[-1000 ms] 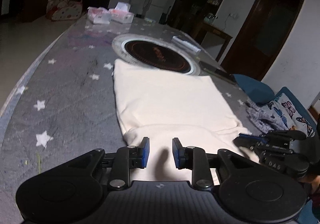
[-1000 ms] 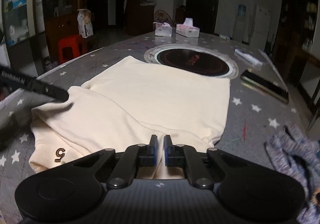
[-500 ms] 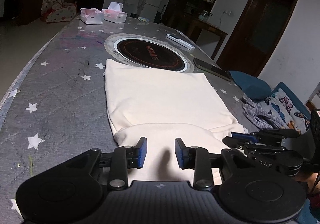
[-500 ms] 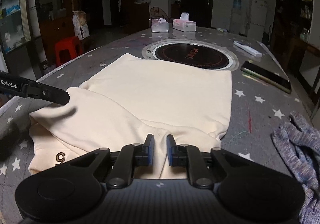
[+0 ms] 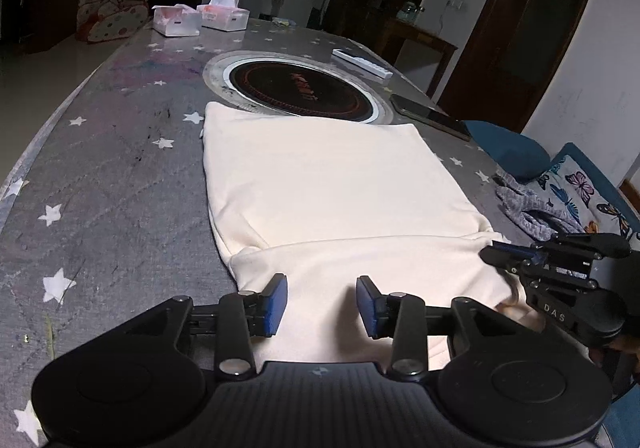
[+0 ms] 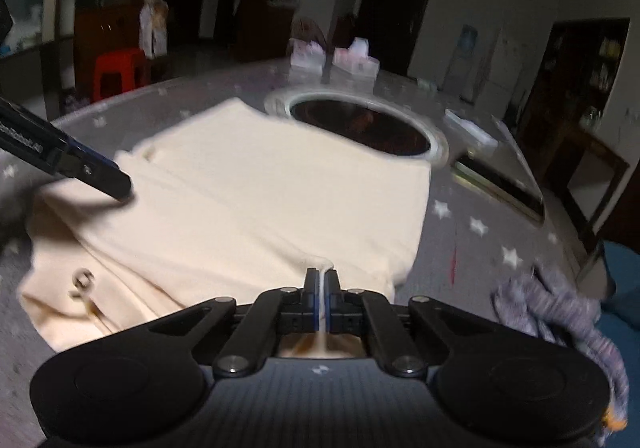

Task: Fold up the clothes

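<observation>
Pinched tight on a raised ridge of the cream garment's (image 6: 256, 208) near edge, the right gripper (image 6: 321, 280) looks set to lift it for a fold, while the left gripper (image 5: 321, 304), jaws opening and holding nothing, hovers above the same garment spread flat on the star-patterned table (image 5: 100, 176).

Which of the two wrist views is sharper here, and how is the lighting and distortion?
Left wrist view: sharp, with crisp stars on the tablecloth and clean edges on the cream garment; room behind dim. Right wrist view: motion-blurred, with the round hotplate and tissue boxes smeared. Both: fisheye bends the table edge, corners vignetted.
</observation>
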Available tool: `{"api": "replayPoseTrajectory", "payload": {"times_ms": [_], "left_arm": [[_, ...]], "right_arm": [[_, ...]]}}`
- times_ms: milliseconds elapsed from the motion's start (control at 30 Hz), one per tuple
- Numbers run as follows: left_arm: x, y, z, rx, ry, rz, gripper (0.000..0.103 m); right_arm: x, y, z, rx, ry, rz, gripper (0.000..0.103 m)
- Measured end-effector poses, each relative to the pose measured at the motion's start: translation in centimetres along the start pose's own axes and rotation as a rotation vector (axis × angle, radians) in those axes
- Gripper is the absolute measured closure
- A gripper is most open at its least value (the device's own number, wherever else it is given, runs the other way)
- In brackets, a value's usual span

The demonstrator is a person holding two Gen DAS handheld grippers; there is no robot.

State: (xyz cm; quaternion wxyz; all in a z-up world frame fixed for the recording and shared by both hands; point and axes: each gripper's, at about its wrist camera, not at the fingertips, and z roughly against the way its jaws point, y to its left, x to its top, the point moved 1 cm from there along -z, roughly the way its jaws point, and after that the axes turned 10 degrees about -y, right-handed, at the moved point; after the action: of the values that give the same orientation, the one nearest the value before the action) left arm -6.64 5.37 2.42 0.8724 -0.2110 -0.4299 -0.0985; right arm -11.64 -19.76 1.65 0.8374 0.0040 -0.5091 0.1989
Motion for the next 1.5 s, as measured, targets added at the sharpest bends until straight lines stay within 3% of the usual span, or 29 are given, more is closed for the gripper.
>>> {"api": "replayPoseTrajectory", "payload": {"times_ms": [167, 300, 367, 500, 667, 767, 867, 933, 1000, 1133, 1167, 1200, 1233, 1333, 1500], "left_arm": [[0.7, -0.6, 1.2, -0.028, -0.042, -0.017, 0.061], [-0.4, -1.3, 0.2, -0.043, 0.013, -0.053, 0.061], [-1.3, -2.0, 0.0, -0.029, 0.027, -0.106, 0.061], [-1.7, -3.1, 1.4, -0.046, 0.017, -0.168, 0.060], [-2.5, -3.9, 3.5, -0.061, 0.031, -0.260, 0.060], [-3.4, -4.5, 5.9, -0.088, 0.030, -0.367, 0.057], [-5.1, -5.7, 7.5, -0.081, 0.026, -0.549, 0.052], [-6.4, -6.7, 7.7, -0.069, 0.023, -0.673, 0.052], [-7.6, -7.6, 7.2, -0.064, 0.012, -0.774, 0.052], [-9.0, -9.0, 5.8, -0.080, -0.032, -0.884, 0.052], [-9.0, -9.2, 5.6, -0.092, -0.037, -0.891, 0.054], [-9.0, -9.4, 5.3, -0.102, -0.046, -0.897, 0.062], [-8.9, -9.5, 5.1, -0.115, -0.047, -0.898, 0.074], [-8.0, -9.5, 4.7, -0.128, -0.062, -0.857, 0.092], [-4.1, -8.0, 4.0, -0.158, -0.110, -0.656, 0.094]], "right_arm": [[0.7, -0.5, 1.3, -0.001, -0.027, -0.014, 0.100], [0.6, -0.6, 2.1, 0.125, -0.021, -0.068, 0.098], [-0.2, -0.6, 1.7, 0.166, 0.024, -0.088, 0.098], [-0.5, -0.5, 3.2, 0.144, -0.002, -0.045, 0.096], [-1.3, 0.2, 3.2, 0.197, 0.024, 0.027, 0.094], [-1.0, -0.1, 4.5, 0.221, 0.026, 0.028, 0.089], [-1.1, -0.6, 6.2, 0.258, 0.033, 0.046, 0.080], [-1.6, -0.4, 7.4, 0.255, 0.032, 0.127, 0.072], [-2.0, 0.1, 8.1, 0.259, 0.029, 0.207, 0.051], [-3.3, 2.0, 9.2, 0.269, -0.003, 0.396, 0.043], [-3.6, 2.4, 9.3, 0.276, -0.010, 0.431, 0.036], [-3.9, 3.0, 9.6, 0.284, -0.027, 0.466, 0.031], [-4.0, 3.4, 9.6, 0.290, -0.040, 0.488, 0.031], [-4.2, 4.2, 9.3, 0.306, -0.071, 0.530, 0.029], [-3.3, 4.1, 7.3, 0.340, -0.101, 0.487, 0.031]]}}
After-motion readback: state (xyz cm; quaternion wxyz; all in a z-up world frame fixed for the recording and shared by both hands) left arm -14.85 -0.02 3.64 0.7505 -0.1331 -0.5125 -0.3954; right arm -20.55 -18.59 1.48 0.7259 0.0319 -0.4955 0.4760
